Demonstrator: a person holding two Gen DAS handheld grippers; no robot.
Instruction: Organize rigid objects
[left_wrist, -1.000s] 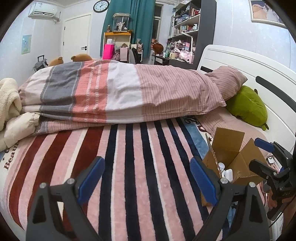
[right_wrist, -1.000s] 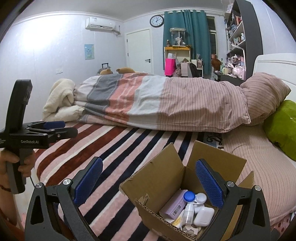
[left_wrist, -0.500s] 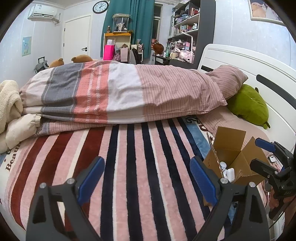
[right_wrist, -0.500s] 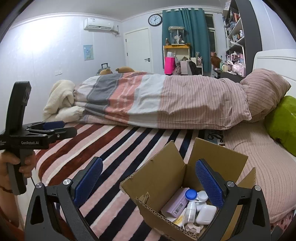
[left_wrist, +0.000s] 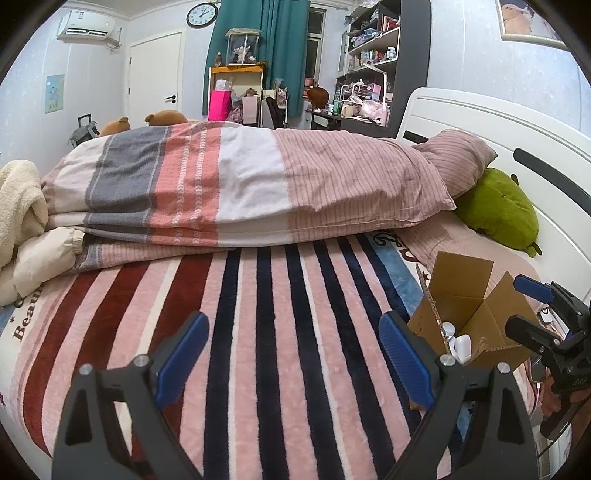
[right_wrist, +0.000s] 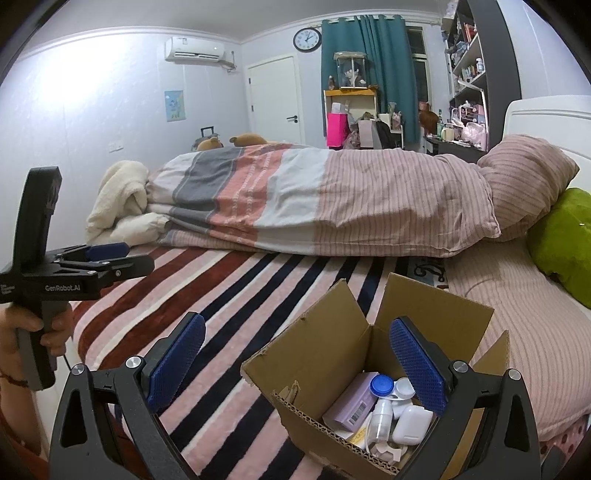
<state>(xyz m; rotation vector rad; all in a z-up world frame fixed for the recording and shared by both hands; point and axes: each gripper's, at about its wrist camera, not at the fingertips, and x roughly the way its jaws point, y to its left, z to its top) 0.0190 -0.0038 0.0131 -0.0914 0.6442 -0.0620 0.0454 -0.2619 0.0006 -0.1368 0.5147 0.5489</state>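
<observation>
I'm holding the left tongs (left_wrist: 291, 347) spread wide over the striped blanket (left_wrist: 266, 332) on the bed, nothing between the blue pads. I'm hovering the right tongs (right_wrist: 297, 354) over the cardboard box (right_wrist: 317, 350), likewise gaping and empty, one pad hanging above the box's open mouth. The box is sitting on the blanket near the pillow end, flaps up. Inside I'm seeing a lilac carton (right_wrist: 351, 404), a white earbud case (right_wrist: 412, 424), a small white bottle (right_wrist: 380, 417) and a contact lens case with a blue cap (right_wrist: 382, 384), all jumbled together. A folded duvet (right_wrist: 314, 199) is lying across the bed behind.
</observation>
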